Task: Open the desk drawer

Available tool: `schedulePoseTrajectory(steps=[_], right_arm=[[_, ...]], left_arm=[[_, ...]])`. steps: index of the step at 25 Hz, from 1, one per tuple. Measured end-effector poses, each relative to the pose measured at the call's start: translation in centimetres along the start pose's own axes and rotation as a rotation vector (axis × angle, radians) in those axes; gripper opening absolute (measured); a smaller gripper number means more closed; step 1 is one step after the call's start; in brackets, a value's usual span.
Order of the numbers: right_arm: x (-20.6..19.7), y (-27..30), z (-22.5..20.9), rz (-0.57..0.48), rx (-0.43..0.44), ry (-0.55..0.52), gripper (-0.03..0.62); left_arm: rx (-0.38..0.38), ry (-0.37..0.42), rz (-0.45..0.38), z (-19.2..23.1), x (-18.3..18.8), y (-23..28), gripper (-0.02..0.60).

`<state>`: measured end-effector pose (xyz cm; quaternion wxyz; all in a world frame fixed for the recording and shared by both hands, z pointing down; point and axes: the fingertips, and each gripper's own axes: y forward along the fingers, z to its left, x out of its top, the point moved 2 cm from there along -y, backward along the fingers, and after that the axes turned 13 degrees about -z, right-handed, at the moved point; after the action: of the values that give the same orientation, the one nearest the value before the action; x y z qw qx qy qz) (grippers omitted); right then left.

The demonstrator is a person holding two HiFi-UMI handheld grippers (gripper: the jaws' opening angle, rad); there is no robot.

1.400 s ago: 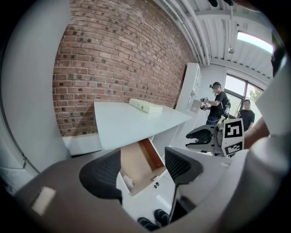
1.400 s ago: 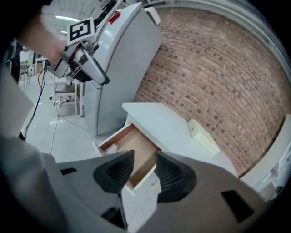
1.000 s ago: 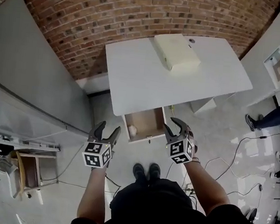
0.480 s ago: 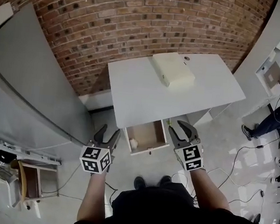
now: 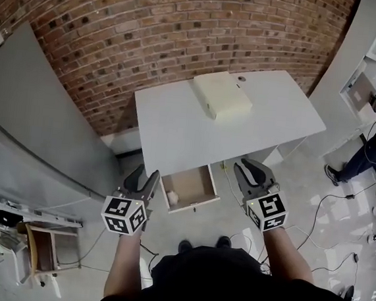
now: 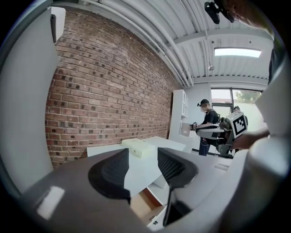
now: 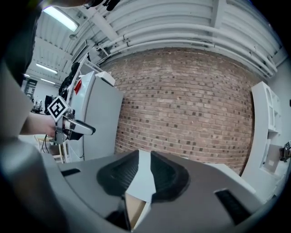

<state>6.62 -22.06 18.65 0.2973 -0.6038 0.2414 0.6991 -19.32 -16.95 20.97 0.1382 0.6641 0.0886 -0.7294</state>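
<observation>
White desk point(image 5: 177, 129) at frame centre, against brick wall point(image 5: 153, 31); box point(image 5: 222, 95) at its far edge. Drawer point(image 5: 188, 186) hangs open below the near edge. Left hand-held gripper point(image 5: 145, 174) and right hand-held gripper point(image 5: 252, 166) flank it over open floor point(image 5: 303, 191). Both sets of jaws have just been closing; both are parted and empty.

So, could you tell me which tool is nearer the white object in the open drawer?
Left. The left tool is just off the drawer's left side, where the white object lies; the right tool is past the drawer's right side, farther off.
</observation>
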Motion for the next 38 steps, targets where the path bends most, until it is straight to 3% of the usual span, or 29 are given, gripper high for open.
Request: schedulePoseTrajectory(steps=[12, 21, 38], right_arm=[[0.7, -2.0, -5.4, -0.050, 0.054, 0.050, 0.029], [1.1, -3.4, -7.0, -0.081, 0.058, 0.084, 0.014], [1.2, -4.2, -6.5, -0.073, 0.075, 0.085, 0.012]], left_arm=[[-0.023, 0.022, -0.015, -5.5, 1.5, 4.4, 0.147], [-0.042, 0.032, -0.029, -7.5, 2.1, 5.6, 0.056], [-0.027, 0.046, -0.020, -7.5, 2.3, 4.9, 0.031]])
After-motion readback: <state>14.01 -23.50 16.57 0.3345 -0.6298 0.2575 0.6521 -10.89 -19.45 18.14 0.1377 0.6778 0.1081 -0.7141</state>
